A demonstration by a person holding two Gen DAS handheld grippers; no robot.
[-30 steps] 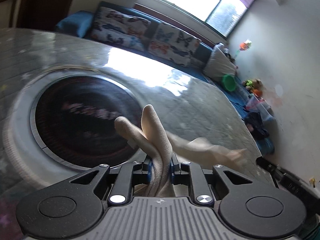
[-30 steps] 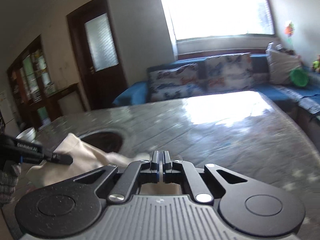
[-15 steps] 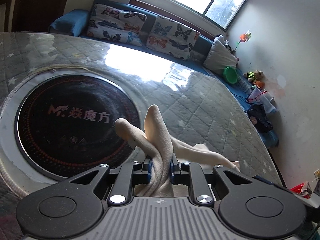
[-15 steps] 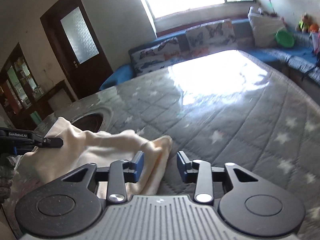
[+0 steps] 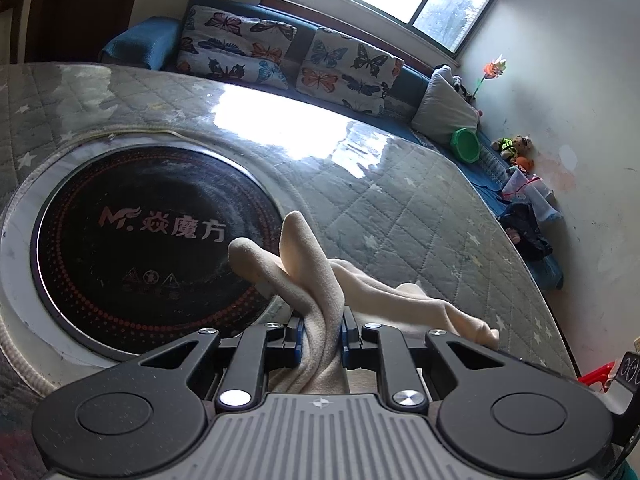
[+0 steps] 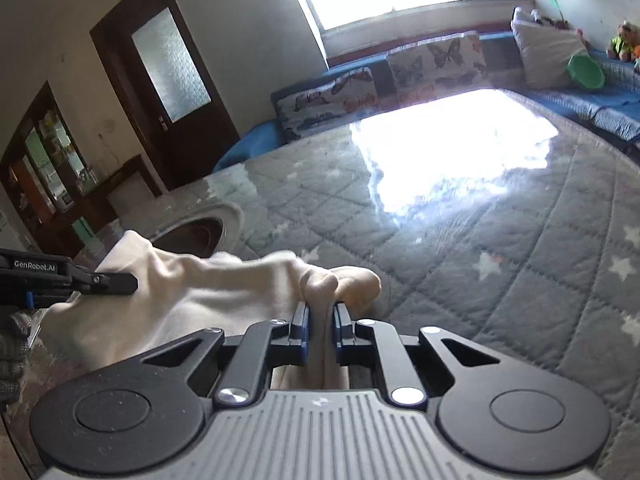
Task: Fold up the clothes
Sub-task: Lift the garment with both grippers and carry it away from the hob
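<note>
At lower centre of both views, the left gripper (image 5: 322,334) and right gripper (image 6: 321,330) are each pinching the cream cloth (image 6: 200,292) bunched on the table (image 6: 500,280). It looks soft, light, floppy; edges are best gripped.

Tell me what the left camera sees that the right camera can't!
Only the left wrist view shows the round black cooktop's printed logo and the dark clothes heap by the wall.

Only the right wrist view shows the brown door, the shelf cabinet, and the left tool from the side.

Both show the cream cloth pinched in that camera's own tool, left and right, plus the quilted star table cover, the butterfly cushions and the green bowl.
</note>
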